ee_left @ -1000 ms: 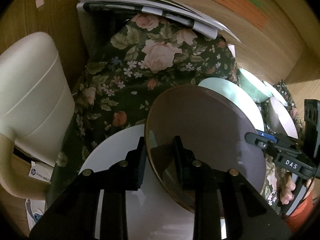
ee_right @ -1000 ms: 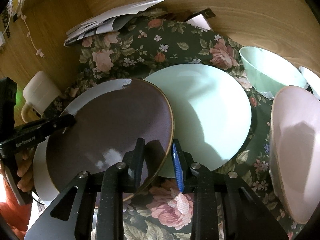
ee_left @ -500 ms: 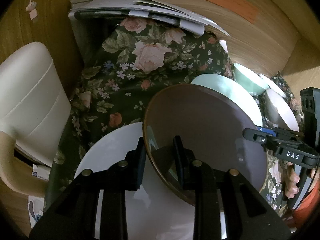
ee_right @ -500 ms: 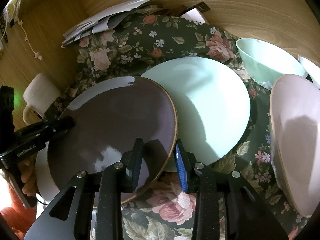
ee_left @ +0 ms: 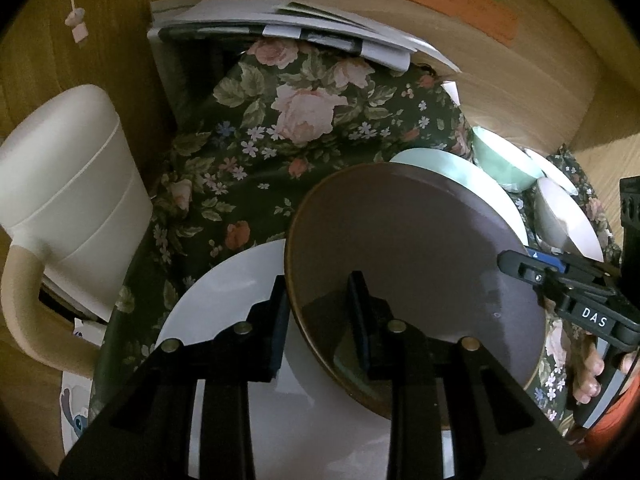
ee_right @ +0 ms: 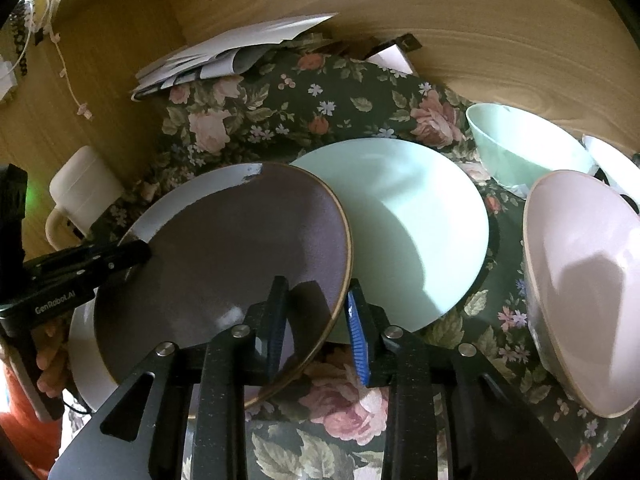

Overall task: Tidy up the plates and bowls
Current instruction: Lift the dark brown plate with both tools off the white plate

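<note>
A brown plate (ee_left: 408,248) with a thin gold rim hangs between both grippers, tilted, over a white plate (ee_left: 224,300) and overlapping a mint plate (ee_right: 420,232). My left gripper (ee_left: 318,312) is shut on the brown plate's left rim. It also shows at the left of the right wrist view as the left gripper (ee_right: 132,252). My right gripper (ee_right: 316,304) has the brown plate's (ee_right: 224,248) right rim between its jaws, which are closing on it. A mint bowl (ee_right: 520,152) and a pink bowl (ee_right: 584,292) stand to the right.
A floral cloth (ee_left: 280,128) covers the surface. A white jug (ee_left: 60,184) with a beige handle stands at the left. Loose papers (ee_left: 280,28) lie at the back against a wooden wall (ee_right: 480,40). Another white bowl (ee_right: 616,160) peeks in at the far right.
Both grippers stay on the brown plate, which has barely shifted. The views have drifted only slightly.
</note>
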The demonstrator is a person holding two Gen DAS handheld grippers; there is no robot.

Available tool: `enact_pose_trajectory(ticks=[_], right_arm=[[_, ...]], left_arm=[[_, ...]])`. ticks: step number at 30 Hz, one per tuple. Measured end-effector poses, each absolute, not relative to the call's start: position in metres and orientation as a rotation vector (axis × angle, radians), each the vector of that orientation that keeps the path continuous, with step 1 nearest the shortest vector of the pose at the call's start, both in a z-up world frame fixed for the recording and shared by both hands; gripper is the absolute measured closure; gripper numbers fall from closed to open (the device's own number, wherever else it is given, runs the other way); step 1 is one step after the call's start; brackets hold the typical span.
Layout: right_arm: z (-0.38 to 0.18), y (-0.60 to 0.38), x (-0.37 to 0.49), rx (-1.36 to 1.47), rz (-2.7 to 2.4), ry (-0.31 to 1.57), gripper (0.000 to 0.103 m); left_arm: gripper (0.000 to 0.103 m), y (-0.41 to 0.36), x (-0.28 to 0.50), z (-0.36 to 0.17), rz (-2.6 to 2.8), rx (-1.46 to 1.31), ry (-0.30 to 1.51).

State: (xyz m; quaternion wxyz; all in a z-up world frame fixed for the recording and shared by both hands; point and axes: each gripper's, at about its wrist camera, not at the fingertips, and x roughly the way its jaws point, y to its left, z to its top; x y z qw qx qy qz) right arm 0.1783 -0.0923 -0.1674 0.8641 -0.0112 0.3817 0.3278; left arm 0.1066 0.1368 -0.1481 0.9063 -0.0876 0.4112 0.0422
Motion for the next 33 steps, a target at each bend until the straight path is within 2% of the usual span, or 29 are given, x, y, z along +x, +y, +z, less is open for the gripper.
enact_pose_trajectory(ticks=[33], right_arm=[[-0.142,-0.167,0.114,0.041,0.614,0.689,0.077]], left_arm=[[0.074,0.065,0.066,-0.117,-0.009,-0.179,0.769]])
